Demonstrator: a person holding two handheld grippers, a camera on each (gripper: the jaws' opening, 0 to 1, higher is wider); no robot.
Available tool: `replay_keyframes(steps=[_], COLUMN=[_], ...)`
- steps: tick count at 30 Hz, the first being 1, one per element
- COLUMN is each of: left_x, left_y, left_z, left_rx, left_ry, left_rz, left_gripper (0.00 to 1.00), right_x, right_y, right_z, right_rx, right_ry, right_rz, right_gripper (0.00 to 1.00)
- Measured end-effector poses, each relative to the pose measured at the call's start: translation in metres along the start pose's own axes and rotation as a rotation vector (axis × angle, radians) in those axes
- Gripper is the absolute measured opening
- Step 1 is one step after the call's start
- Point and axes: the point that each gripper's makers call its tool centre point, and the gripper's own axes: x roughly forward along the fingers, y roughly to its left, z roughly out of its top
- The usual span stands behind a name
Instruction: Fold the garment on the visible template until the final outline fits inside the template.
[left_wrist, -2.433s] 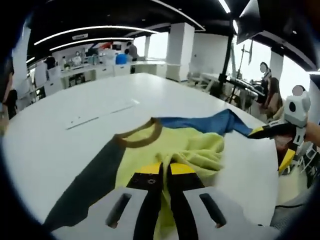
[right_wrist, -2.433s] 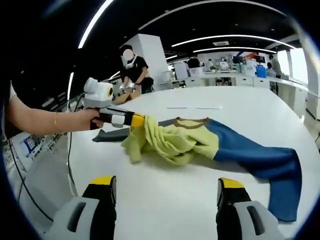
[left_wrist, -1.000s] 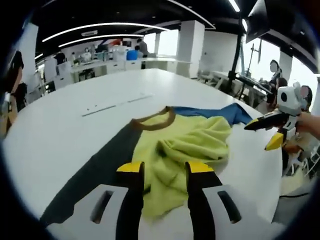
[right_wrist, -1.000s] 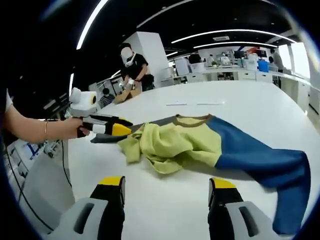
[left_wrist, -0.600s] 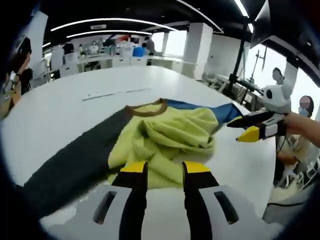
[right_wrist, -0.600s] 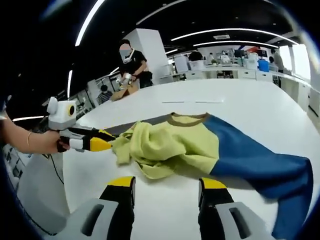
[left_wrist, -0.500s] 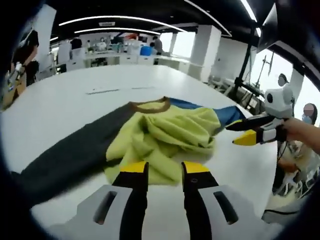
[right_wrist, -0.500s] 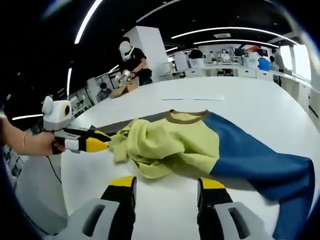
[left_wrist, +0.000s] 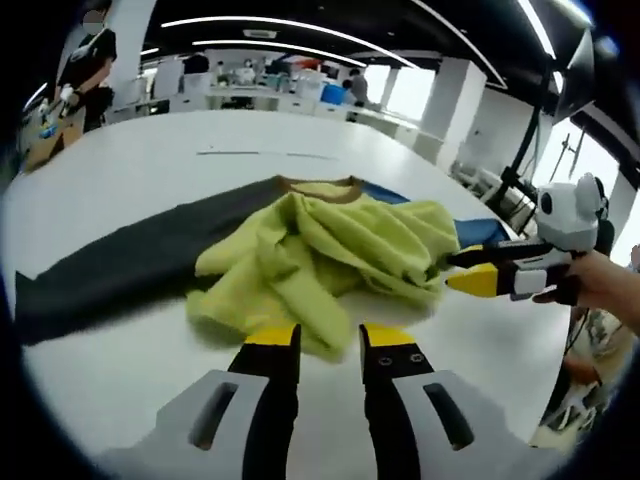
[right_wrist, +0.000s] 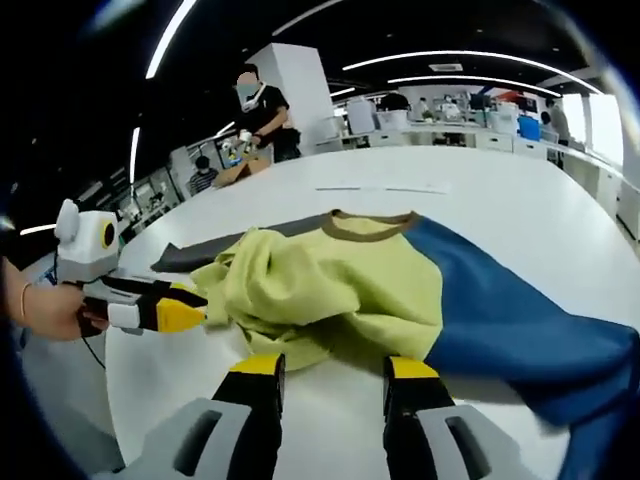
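The garment lies on the white table (left_wrist: 120, 170), its yellow-green body (left_wrist: 330, 240) bunched in a heap. A dark grey sleeve (left_wrist: 110, 270) stretches left and a blue sleeve (right_wrist: 510, 310) stretches right, with a brown collar (right_wrist: 372, 226) at the far side. My left gripper (left_wrist: 330, 338) is open, and the heap's near hem lies right at its yellow fingertips. My right gripper (right_wrist: 333, 367) is open at the body's near edge. In the left gripper view the right gripper (left_wrist: 455, 272) points at the heap's right side. In the right gripper view the left gripper (right_wrist: 185, 305) points at its left side.
Thin marks (right_wrist: 380, 189) run across the table beyond the collar. A person (right_wrist: 262, 120) stands at a bench beyond the table's far left edge. Desks with equipment (left_wrist: 260, 85) line the back of the room. The table (right_wrist: 500, 200) is bare beyond the garment.
My left gripper, shut on the yellow fabric 2.4 s ago, has let go and now stands open at the hem. Both grippers have come closer to the heap, and the right jaws have narrowed.
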Motion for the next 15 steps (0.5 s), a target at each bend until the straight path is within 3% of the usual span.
replay_keyframes(steps=[4, 12, 15], left_x=[0.0014, 0.0059, 0.0074], left_y=[0.0008, 0.0025, 0.0033], left_z=[-0.0007, -0.0008, -0.0012], left_rx=[0.001, -0.08, -0.081], left_ry=[-0.008, -0.011, -0.009], left_rz=[0.027, 0.053, 0.061], left_gripper=[0.2, 0.17, 0.15], right_x=[0.0046, 0.0033, -0.001], right_y=[0.0005, 0.0056, 0.0021], right_z=[0.0029, 0.0046, 0.0059], right_rx=[0.004, -0.001, -0.009], right_ry=[-0.008, 0.0, -0.005], right_rz=[0.004, 0.044, 0.036], right_gripper=[0.3, 0.23, 0.26])
